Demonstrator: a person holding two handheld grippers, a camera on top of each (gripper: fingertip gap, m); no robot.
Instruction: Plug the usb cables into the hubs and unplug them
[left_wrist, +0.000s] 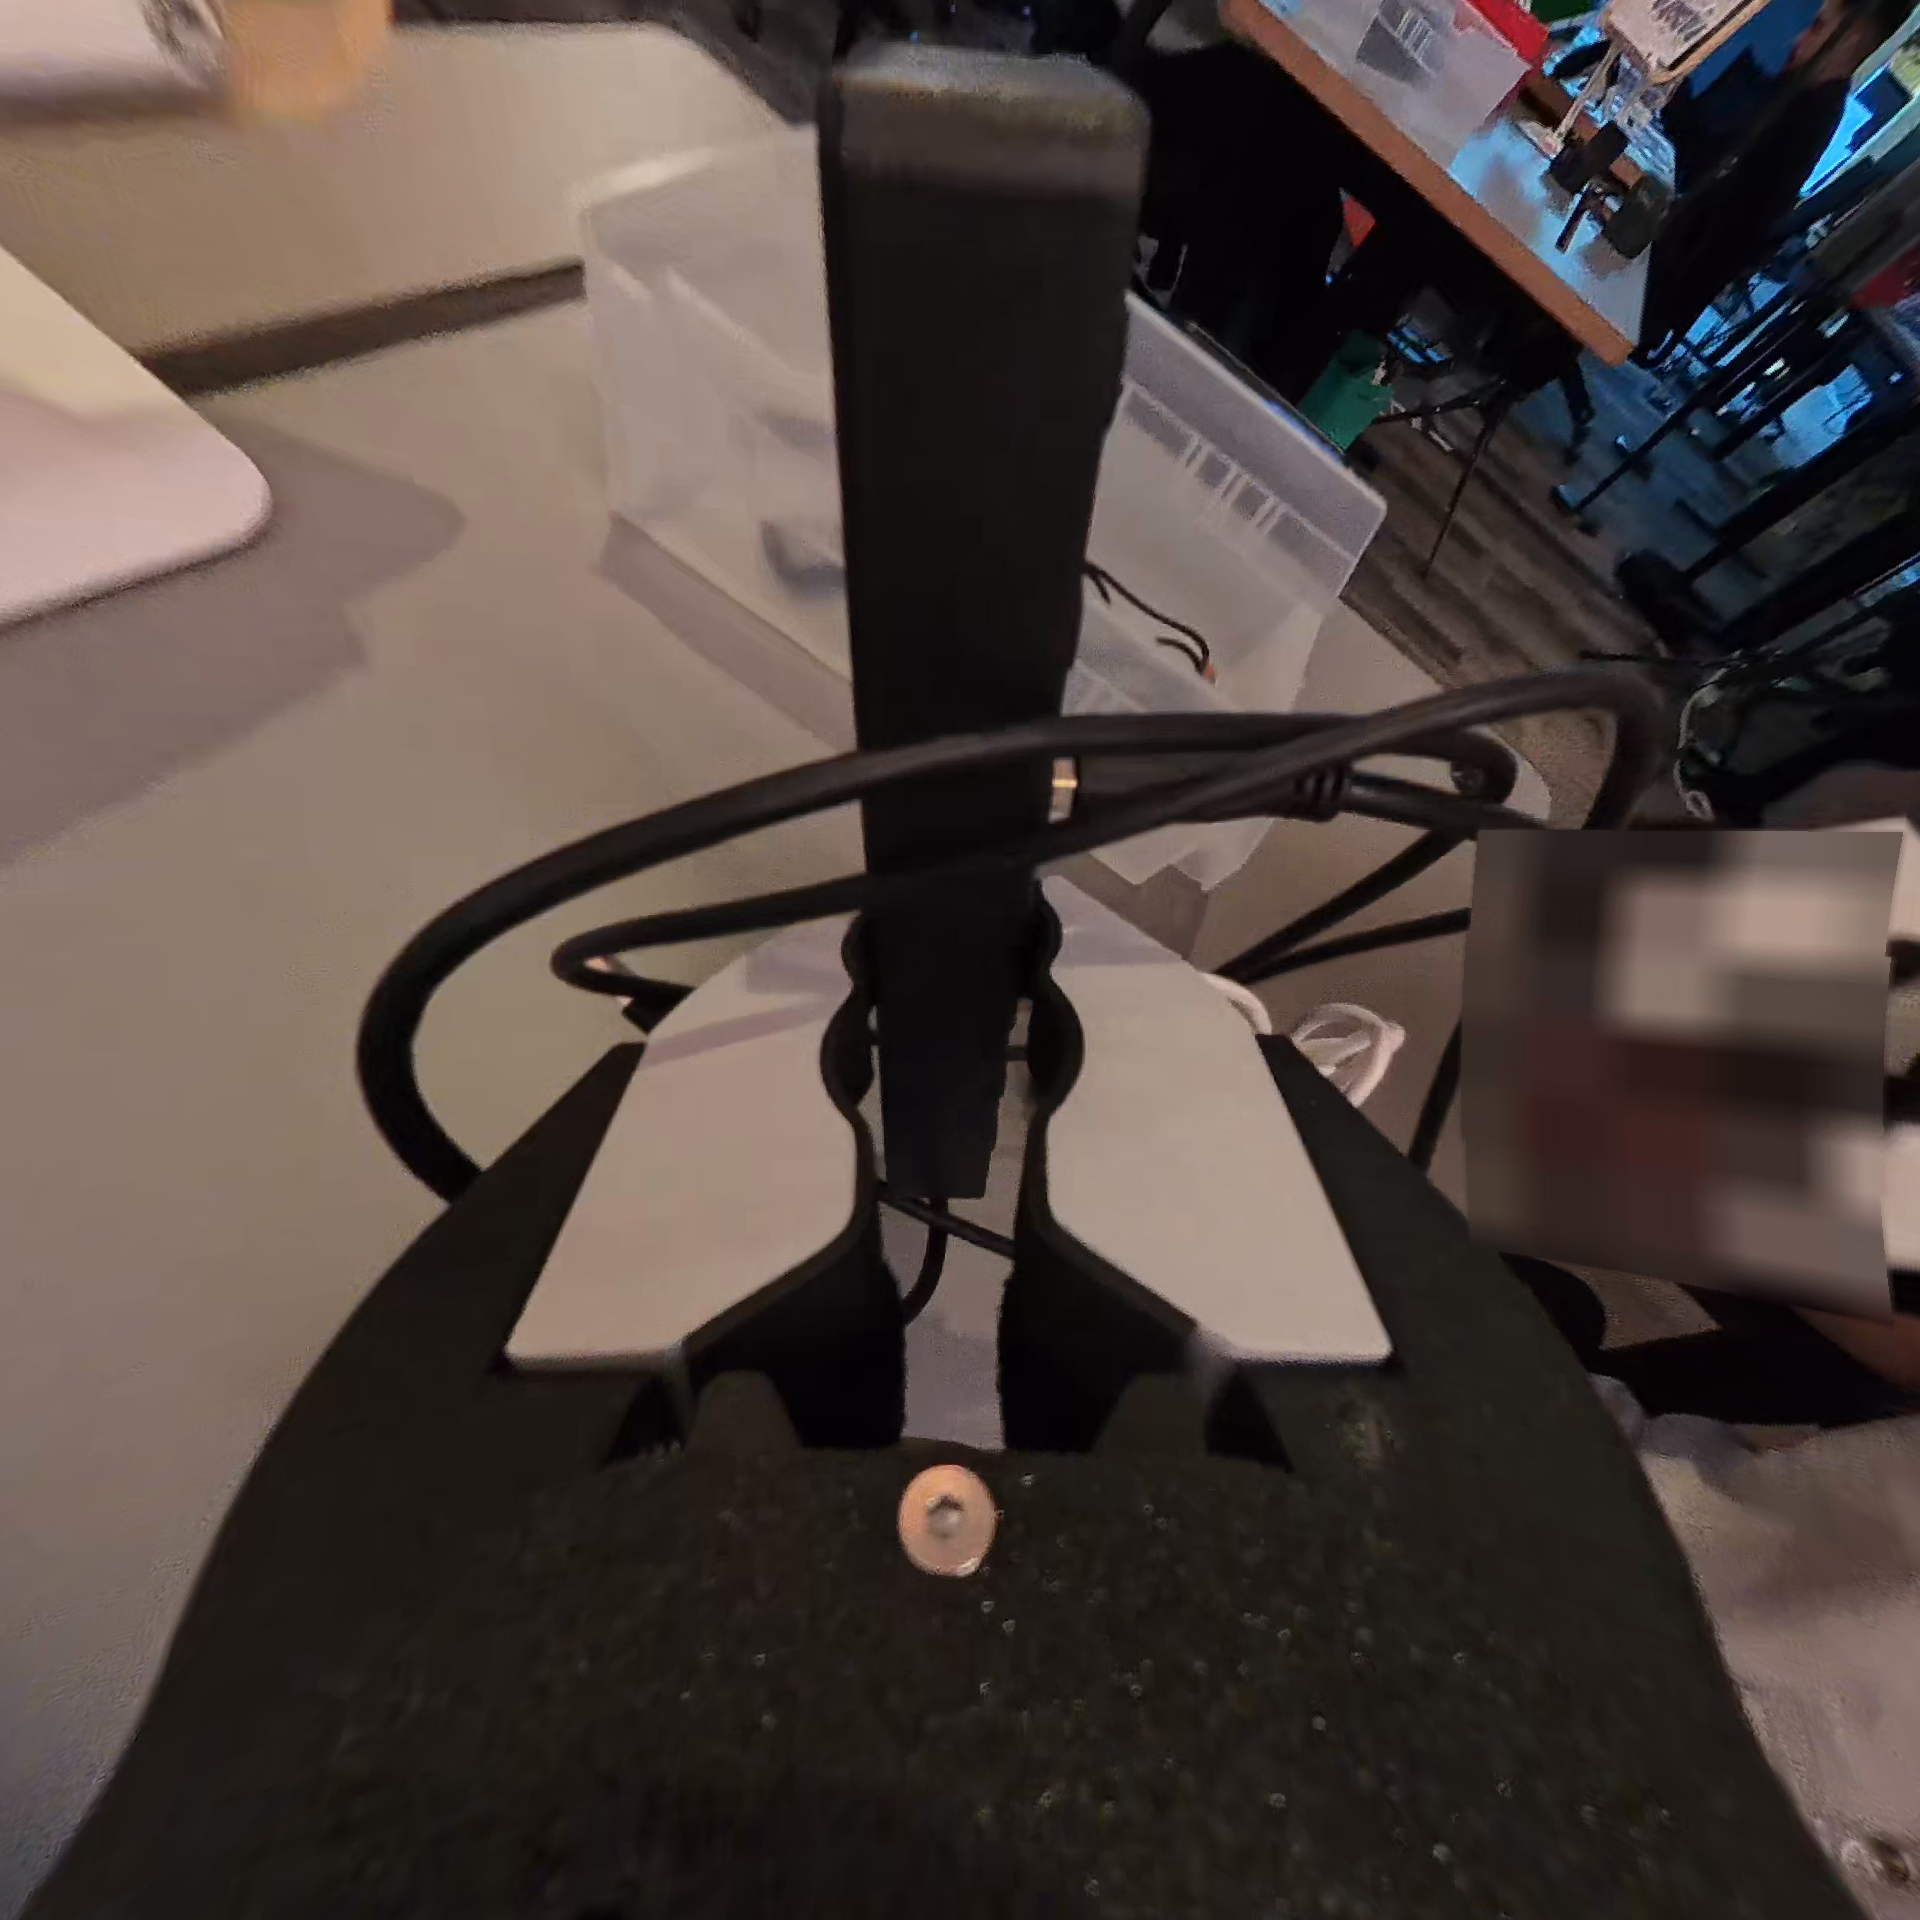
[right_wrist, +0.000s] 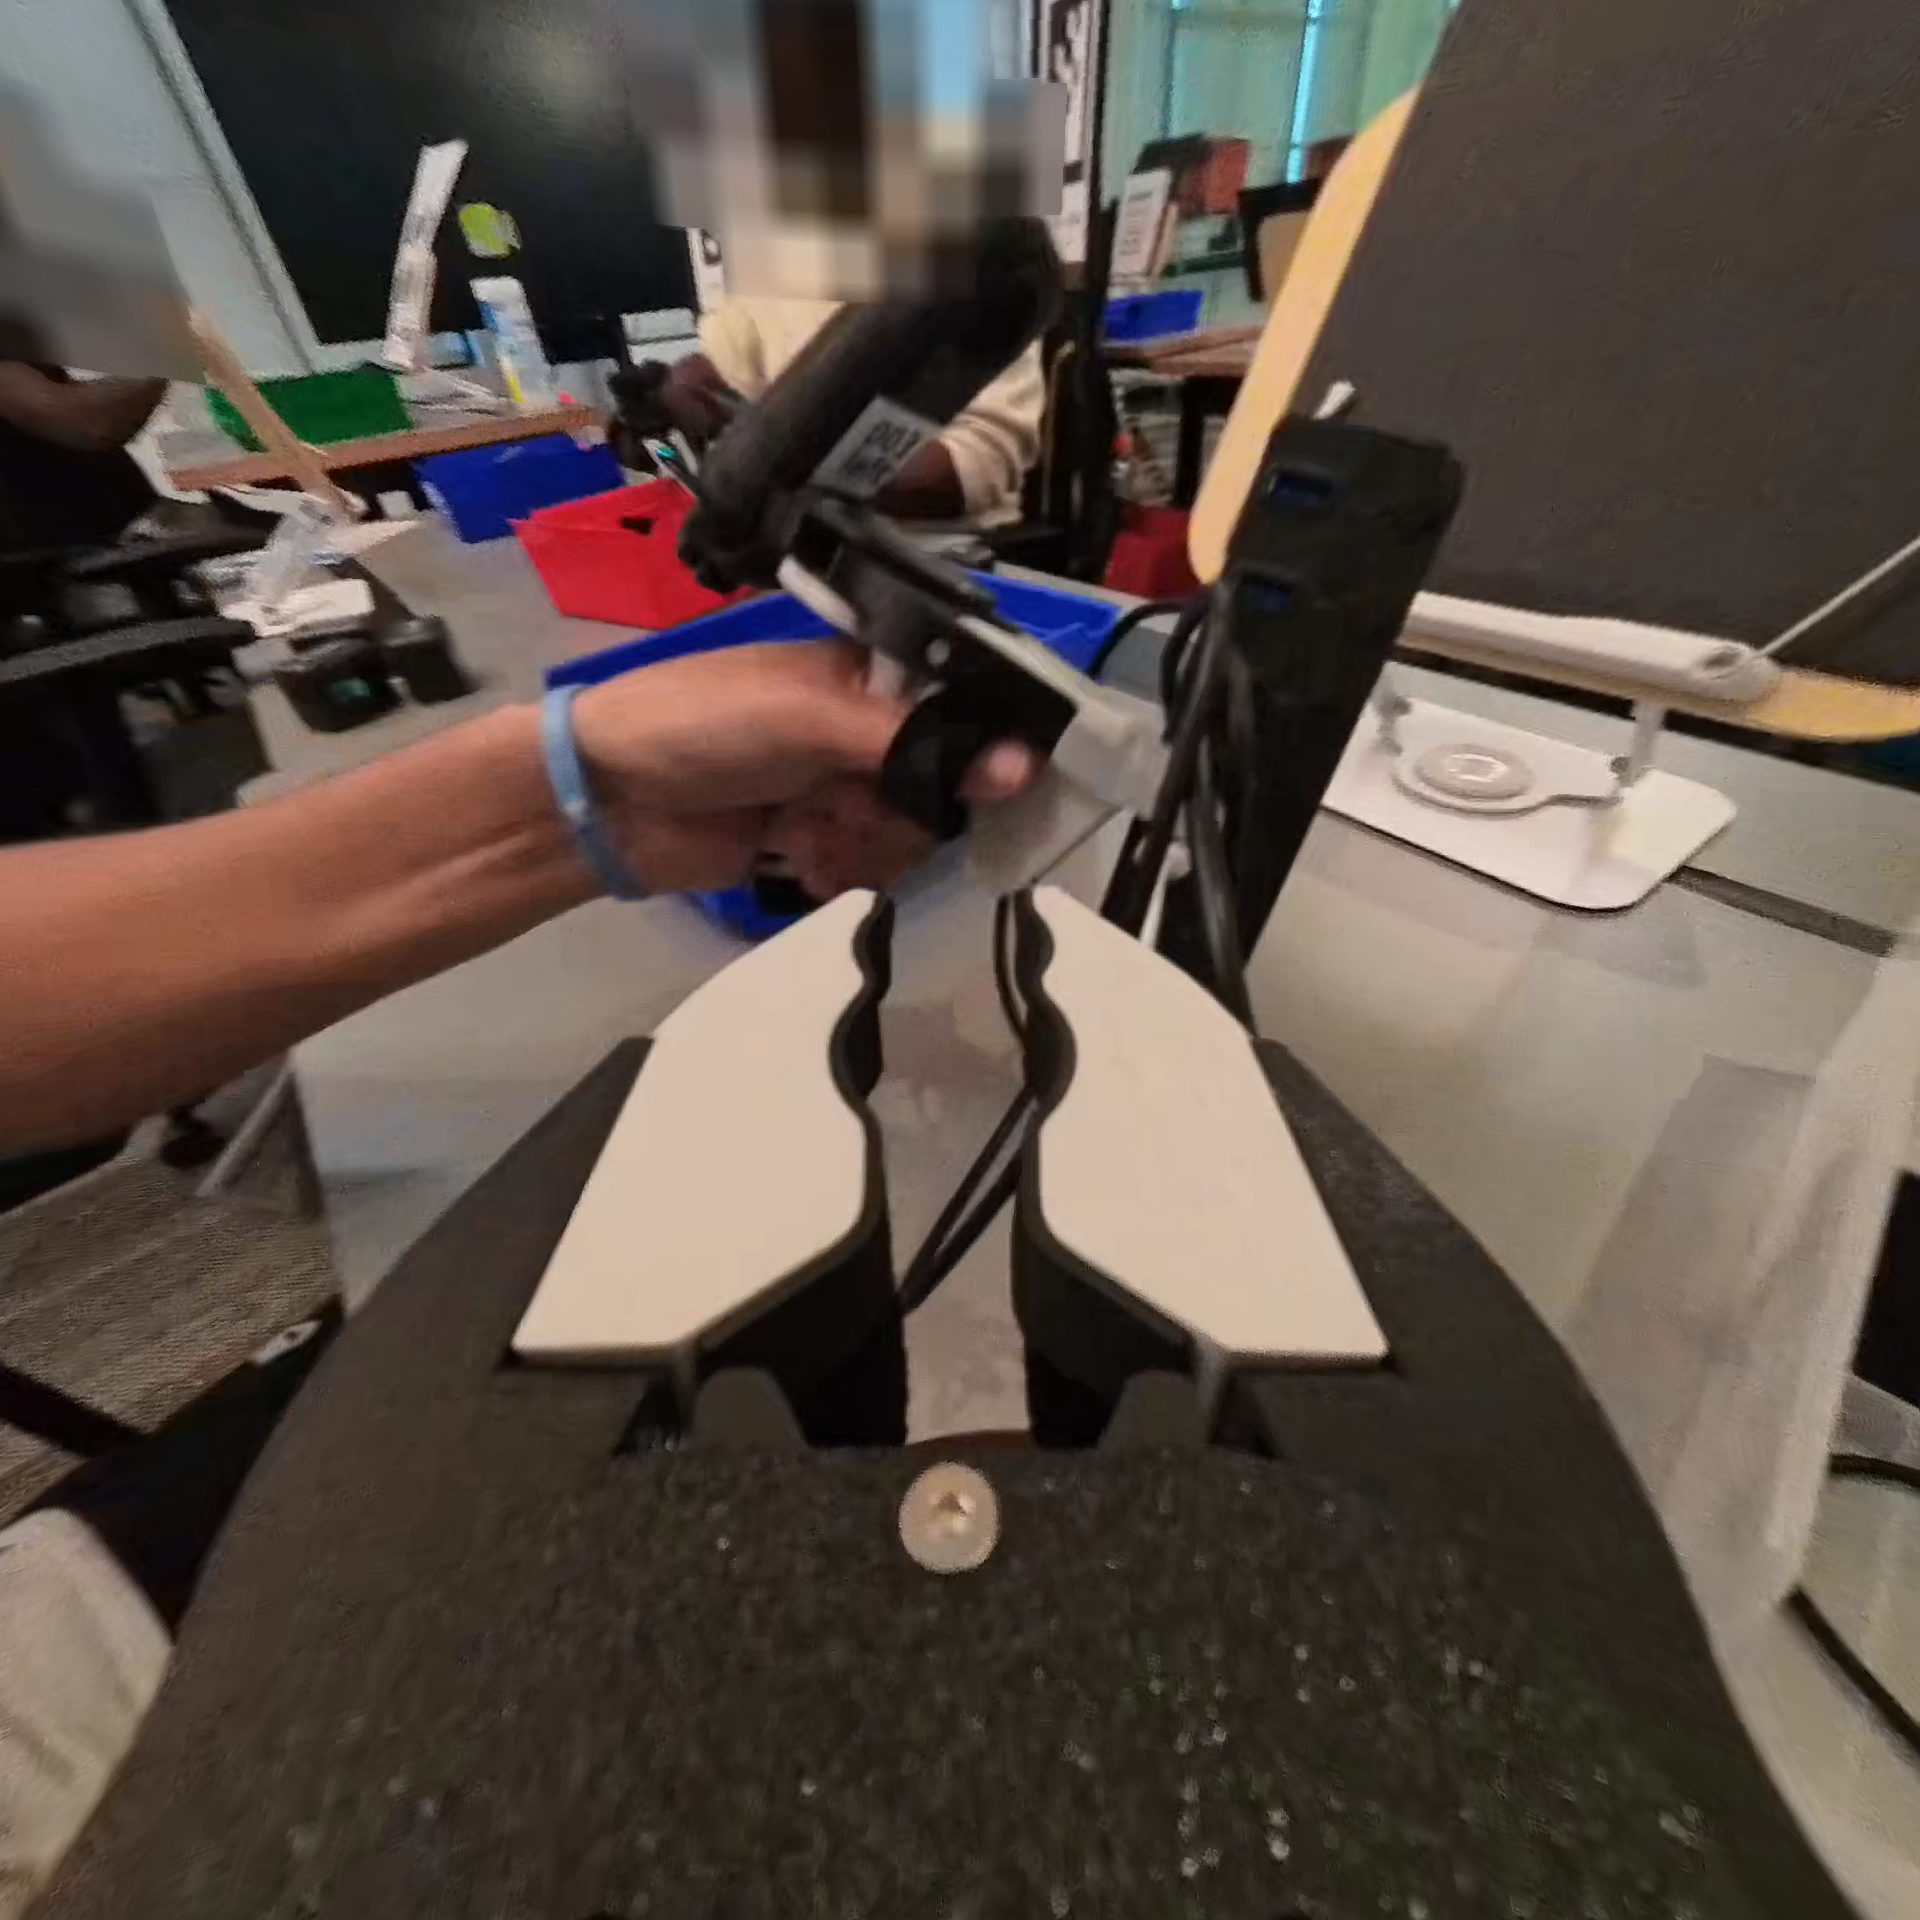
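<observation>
So the left gripper (left_wrist: 951, 1039) has its fingers (left_wrist: 717, 1153) clamped on the lower end of the black hub (left_wrist: 977, 499), a long flat bar. It sits right in the slot between the two pads and sticks straight out past the tips, standing upright and off the grey tabletop (left_wrist: 312, 935). A black cable (left_wrist: 644, 831) loops in front of the hub just past the fingertips, and there's a silvery plug (left_wrist: 1062, 790) at the hub's right edge where another cable runs off to the right. Behind the hub there's a clear plastic bin (left_wrist: 707, 343) on the tabletop.

From the right wrist view you can see the same hub (right_wrist: 1320, 644) off to the right of centre, with two blue ports near its top and a bundle of black cables hanging down its left side. A person's hand (right_wrist: 748, 758) is holding the left gripper (right_wrist: 1081, 790) up against it.

The right gripper (right_wrist: 951, 997) is partly open, a narrow gap between its fingers (right_wrist: 1153, 1143). A thin black cable (right_wrist: 977, 1184) passes through that gap close to the right finger, but I honestly can't tell if it's pinched or just running through. The hub is ahead of and to the right of these fingertips, not touching them. There's a white stand (right_wrist: 1538, 810) on the tabletop (right_wrist: 1507, 1039) further back.
</observation>
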